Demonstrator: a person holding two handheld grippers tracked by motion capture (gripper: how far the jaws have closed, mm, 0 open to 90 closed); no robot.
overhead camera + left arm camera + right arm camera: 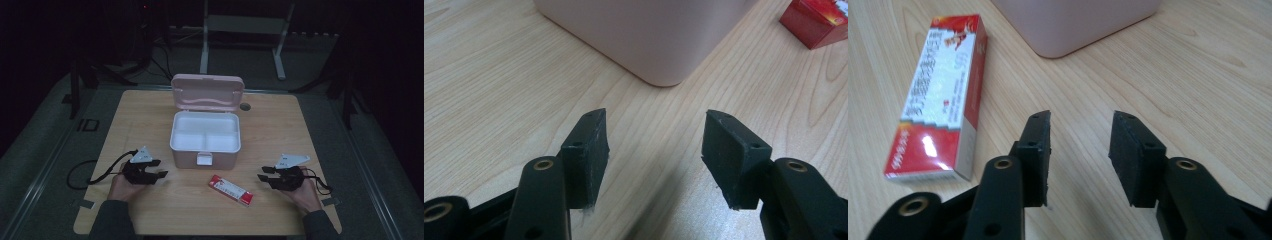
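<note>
— Where the wooden worktop meets the near edge: left hand-held gripper and right hand-held gripper, one in each hand, both low over the wood and pointing inward toward each other.

— State of the two?

— Left one spread wide, nothing between the pads, bare wood in the gap in the left gripper view. Right one also parted, somewhat narrower, likewise holding nothing in the right gripper view.

— And the red-and-white carton?

— Flat on the worktop, lying at a slant, just in front of the pink box and slightly toward its right corner, apart from it. Nearer the right hand-held gripper than the left, yet touching neither. Seen lengthwise at the left of the right gripper view, printed face up; a red end of it at the top right corner of the left gripper view.

— The box itself?

— Mid-worktop, lid swung up and back, standing open behind the body. White tray inside, split into compartments. White latch on the front wall. A rounded pink corner close ahead of each set of pads in both gripper views.

— Surroundings?

— Dim room, dark floor, pale metal frame legs beyond the far edge.
</note>
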